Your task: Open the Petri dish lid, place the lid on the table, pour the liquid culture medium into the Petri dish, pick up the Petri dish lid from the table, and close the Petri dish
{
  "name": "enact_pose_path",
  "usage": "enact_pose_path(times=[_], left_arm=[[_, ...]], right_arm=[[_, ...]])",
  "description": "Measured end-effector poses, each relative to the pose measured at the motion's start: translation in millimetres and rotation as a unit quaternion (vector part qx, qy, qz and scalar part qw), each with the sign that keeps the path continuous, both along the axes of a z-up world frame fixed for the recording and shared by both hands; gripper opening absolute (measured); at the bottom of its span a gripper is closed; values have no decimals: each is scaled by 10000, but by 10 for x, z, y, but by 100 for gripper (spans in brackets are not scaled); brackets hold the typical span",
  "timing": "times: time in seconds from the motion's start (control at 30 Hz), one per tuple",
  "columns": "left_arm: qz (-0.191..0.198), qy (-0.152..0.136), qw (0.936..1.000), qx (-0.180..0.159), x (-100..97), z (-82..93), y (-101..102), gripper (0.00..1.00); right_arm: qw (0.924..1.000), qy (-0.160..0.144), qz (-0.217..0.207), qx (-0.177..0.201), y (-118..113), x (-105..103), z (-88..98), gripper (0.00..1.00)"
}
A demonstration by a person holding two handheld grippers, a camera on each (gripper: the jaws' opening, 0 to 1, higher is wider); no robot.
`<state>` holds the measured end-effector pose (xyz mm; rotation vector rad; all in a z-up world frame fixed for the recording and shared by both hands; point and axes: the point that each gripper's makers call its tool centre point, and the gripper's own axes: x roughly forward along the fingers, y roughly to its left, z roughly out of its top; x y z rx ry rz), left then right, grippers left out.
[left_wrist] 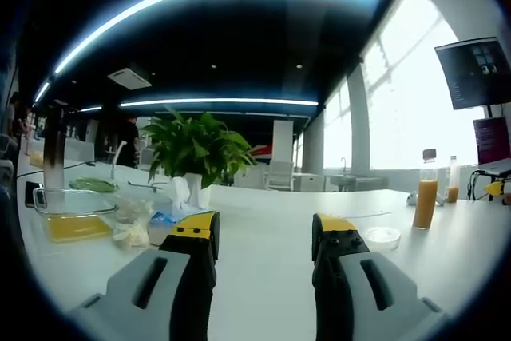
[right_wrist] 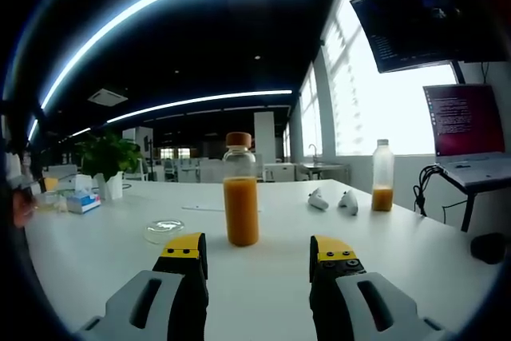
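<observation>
A clear Petri dish [right_wrist: 164, 231] with its lid on lies on the white table [right_wrist: 263, 277], left of a bottle of orange liquid [right_wrist: 240, 190] with a brown cap. My right gripper [right_wrist: 257, 253] is open just short of the bottle, nothing between its jaws. In the left gripper view the same dish [left_wrist: 381, 237] sits to the right of my open left gripper [left_wrist: 263, 233], with the orange bottle [left_wrist: 426, 190] behind it. Both grippers hover above the table [left_wrist: 263, 277].
A potted plant [left_wrist: 198, 149] in a white pot stands mid-table, with a tissue pack [left_wrist: 164, 225], a glass tray of yellow material [left_wrist: 76, 217] and a green plate [left_wrist: 93, 185] to its left. A second bottle [right_wrist: 382, 175], two white objects [right_wrist: 318, 198] and a laptop [right_wrist: 471, 137] lie right.
</observation>
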<state>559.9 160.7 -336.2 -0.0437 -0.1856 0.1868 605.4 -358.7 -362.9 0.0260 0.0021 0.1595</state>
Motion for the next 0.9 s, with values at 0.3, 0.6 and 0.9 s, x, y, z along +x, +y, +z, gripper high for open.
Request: enact_pose_path(times=[0.3,0.6,0.9], left_arm=[[-93,68,9999,-17,8,-48,-12,37],[-48,140,9999,-83,-13,-95,146,37],[-321,265,9990,138,53,-85,197,39]], right_arm=[[10000,20,69,3,37,9,-5,46],[9998,63,181,50,4,37,-11,47],[9963,28,642,-565,91,64,21,50]])
